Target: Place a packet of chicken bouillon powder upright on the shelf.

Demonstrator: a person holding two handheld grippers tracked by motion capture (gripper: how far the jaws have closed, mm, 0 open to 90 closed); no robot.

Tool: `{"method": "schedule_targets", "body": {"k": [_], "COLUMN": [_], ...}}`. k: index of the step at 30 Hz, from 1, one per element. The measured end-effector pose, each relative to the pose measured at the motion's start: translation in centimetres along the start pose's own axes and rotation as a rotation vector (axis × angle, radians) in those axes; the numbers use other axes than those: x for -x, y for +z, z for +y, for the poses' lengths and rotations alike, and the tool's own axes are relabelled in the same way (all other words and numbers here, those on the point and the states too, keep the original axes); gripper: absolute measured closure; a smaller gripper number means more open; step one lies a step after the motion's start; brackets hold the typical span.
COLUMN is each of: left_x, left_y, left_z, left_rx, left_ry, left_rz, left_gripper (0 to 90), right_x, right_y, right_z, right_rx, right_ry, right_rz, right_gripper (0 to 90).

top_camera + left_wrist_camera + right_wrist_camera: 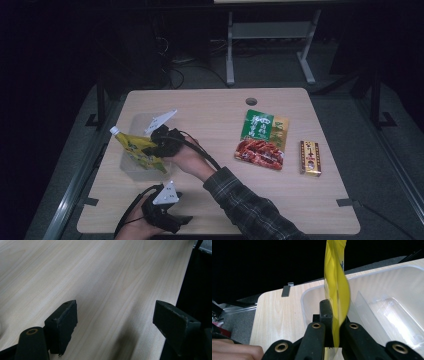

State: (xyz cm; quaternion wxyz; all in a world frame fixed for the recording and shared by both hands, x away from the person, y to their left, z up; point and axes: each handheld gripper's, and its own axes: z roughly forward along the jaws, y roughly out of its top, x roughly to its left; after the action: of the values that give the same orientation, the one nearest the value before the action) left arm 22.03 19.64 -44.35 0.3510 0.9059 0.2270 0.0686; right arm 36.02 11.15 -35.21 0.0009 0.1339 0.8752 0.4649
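Right gripper jaws clamped on yellow pouch over clear tub; left gripper jaws apart.

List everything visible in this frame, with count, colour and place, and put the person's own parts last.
Yellow spouted plastic pouch with white cap: one, yellow, held over the bin at the table's left.
Clear plastic bin: one, transparent, left part of the table.
Green and red food packet: one, flat, right of centre.
Small yellow and red box: one, flat near the right edge.
Light wooden table: one, pale wood, round hole at the far edge.
Grey metal frame: one, on the floor behind the table.
Right tool: one, black, shut on the pouch.
Left tool: one, black, open above bare table near the front edge.
Plaid sleeve: one, dark, on the right arm.
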Motion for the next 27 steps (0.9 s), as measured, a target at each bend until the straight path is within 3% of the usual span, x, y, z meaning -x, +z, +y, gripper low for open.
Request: {"method": "schedule_targets", "body": {"k": [3,8,11,19,21,27], "left_x": [0.0,0.0,0.0,0.0,0.0,-0.1], "left_y": [0.0,0.0,0.0,0.2,0.2,0.3], "left_z": [0.0,0.0,0.0,0.0,0.0,0.0], "left_rx": [-0.01,-0.011,-0.012,-0.018,-0.019,-0.022], "left_ry": [0.007,0.007,0.007,0.01,0.007,0.002], "left_rz": [-0.001,-0.002,-0.002,-0.001,-0.002,-0.003], "left_gripper": [19.2,19.2,19.2,18.3,18.2,17.6], "right_x": [0.0,-0.2,-0.3,-0.3,-0.3,-0.3], "right_y": [0.0,-0.1,-0.3,-1.7,-2.1,-4.1], "right_z": [0.0,-0.1,-0.2,-0.8,-1.1,-2.0], "right_rx": [-0.006,-0.002,-0.002,0.004,0.0,0.008], "right_ry": [-0.007,-0.003,-0.005,-0.011,-0.032,-0.026], "right_rz": [-0.007,-0.004,-0.004,0.01,0.001,-0.014], "right_gripper": [88.5,72.2,66.8,48.8,44.6,40.1]}}
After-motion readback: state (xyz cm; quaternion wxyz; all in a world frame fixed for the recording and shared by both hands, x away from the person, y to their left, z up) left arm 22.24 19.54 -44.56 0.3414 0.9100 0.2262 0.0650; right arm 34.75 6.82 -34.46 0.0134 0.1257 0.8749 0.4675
